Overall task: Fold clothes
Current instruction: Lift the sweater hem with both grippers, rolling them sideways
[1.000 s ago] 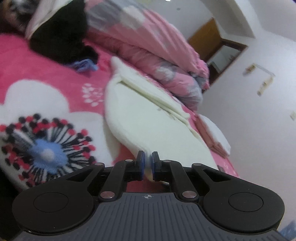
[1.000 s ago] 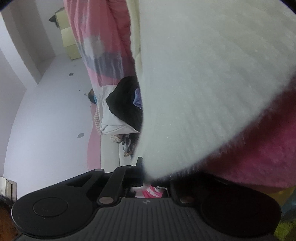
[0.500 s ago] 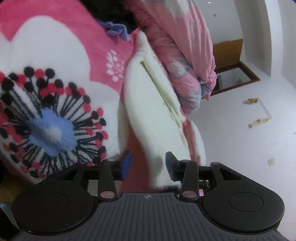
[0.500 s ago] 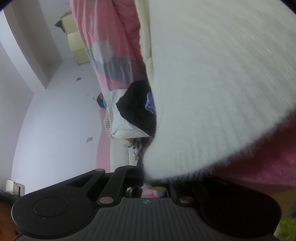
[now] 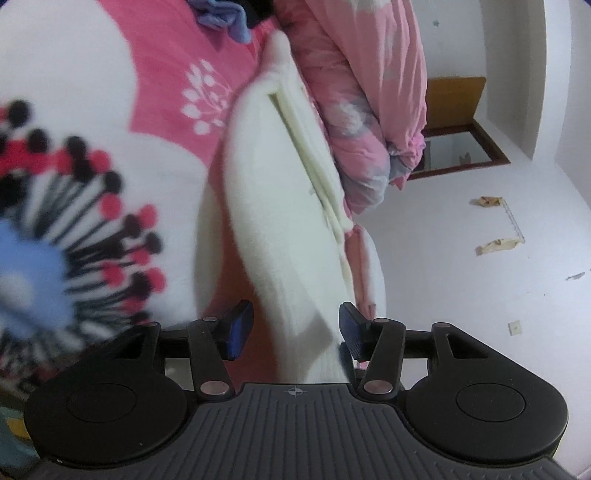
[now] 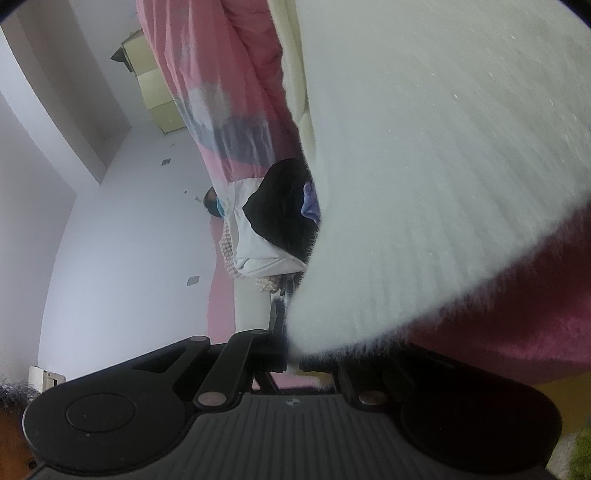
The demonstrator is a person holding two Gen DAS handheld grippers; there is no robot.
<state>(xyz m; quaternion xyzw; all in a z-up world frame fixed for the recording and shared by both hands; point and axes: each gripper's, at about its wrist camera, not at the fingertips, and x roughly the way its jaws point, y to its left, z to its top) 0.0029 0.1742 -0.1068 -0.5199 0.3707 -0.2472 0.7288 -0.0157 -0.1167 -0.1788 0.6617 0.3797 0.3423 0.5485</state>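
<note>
Both wrist cameras sit low and close, looking along their fingers across the bed. Each view is rolled sideways. They share the white garment (image 5: 280, 206) and pink quilt (image 6: 229, 85).

White fleece garment (image 5: 280, 229), fluffy, w/ a cream ribbed band (image 5: 314, 162) along one edge. It lies stretched lengthwise on the pink flower blanket (image 5: 159, 74), band side twd the pink quilt (image 5: 362, 110), far end tapering to a point nr the blue cloth (image 5: 225, 18). Near end partly doubled over, corner lifted off the blanket. In the right wrist view its fuzzy edge (image 6: 424, 184) fills most of the pic, close up
</note>
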